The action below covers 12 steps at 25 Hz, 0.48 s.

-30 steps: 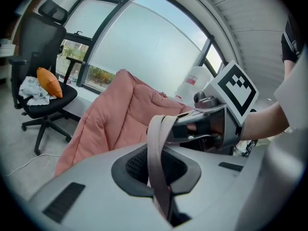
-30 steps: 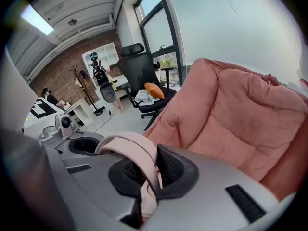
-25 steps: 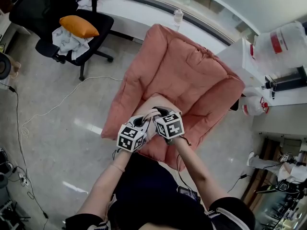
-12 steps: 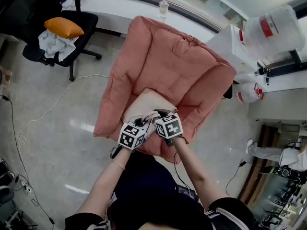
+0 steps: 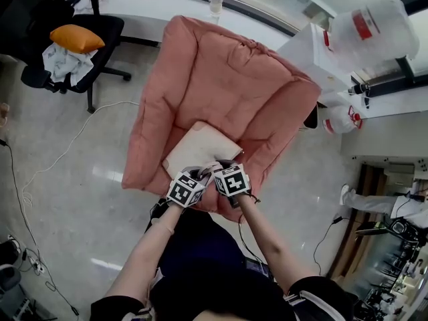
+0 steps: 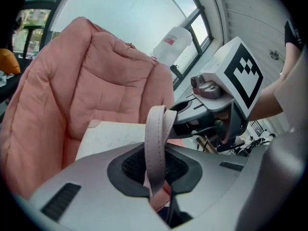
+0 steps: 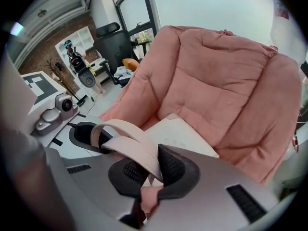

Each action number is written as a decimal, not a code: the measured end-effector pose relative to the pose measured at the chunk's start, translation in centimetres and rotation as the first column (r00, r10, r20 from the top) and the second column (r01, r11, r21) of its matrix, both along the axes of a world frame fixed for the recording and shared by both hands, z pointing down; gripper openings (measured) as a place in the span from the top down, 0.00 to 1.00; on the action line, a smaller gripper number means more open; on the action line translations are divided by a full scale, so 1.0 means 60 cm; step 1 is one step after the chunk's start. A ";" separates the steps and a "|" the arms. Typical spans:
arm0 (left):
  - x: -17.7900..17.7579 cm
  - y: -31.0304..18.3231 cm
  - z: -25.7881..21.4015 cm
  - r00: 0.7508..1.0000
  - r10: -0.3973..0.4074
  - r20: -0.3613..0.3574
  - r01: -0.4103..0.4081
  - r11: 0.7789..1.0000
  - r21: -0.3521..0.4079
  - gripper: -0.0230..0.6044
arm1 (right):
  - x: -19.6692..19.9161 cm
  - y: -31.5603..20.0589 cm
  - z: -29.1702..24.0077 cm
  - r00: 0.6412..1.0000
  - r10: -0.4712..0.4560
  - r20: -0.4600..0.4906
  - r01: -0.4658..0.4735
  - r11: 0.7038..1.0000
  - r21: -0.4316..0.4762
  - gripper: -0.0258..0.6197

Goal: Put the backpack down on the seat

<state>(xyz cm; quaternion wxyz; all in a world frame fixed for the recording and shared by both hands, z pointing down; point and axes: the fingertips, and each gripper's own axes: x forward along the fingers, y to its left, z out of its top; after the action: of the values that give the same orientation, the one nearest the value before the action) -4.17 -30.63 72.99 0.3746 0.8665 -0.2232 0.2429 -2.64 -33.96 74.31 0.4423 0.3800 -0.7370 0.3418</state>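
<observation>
A cream backpack lies flat on the seat of a pink armchair, near the front edge. Both grippers hang side by side over that edge, each holding a pale strap of the backpack. My left gripper has the looped strap pinched between its dark pads, and its jaws are opening slightly. My right gripper is shut on a second strap. The backpack's flat panel shows beyond the right jaws, against the seat cushion. In the left gripper view the backpack rests on the cushion too.
A black office chair with an orange cushion stands at the far left. A large water jug and a white counter are at the right. A white cable runs across the floor to the left. A bottle stands behind the armchair.
The backpack has gone forward and down onto the seat, so more of its panel shows. Both grippers stayed together at the front edge, strap still in each.
</observation>
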 end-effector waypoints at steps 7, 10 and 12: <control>0.020 0.010 0.023 0.999 0.045 0.031 -0.044 0.999 -0.031 0.88 | 0.023 0.025 0.025 1.000 0.009 0.001 -0.009 0.998 -0.065 0.91; 0.021 0.005 0.027 0.999 0.030 0.032 -0.029 0.999 -0.034 0.84 | 0.030 0.031 0.034 0.999 0.037 0.009 -0.036 0.994 -0.105 0.91; 0.019 0.004 0.031 0.999 0.031 0.041 -0.029 0.999 -0.042 0.75 | 0.035 0.033 0.040 0.999 0.052 0.009 -0.051 0.992 -0.115 0.84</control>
<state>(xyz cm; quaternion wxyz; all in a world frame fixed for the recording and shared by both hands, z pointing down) -3.02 -30.36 74.85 0.3839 0.8567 -0.2129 0.2710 -0.55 -31.97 76.68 0.4499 0.3707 -0.7088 0.3971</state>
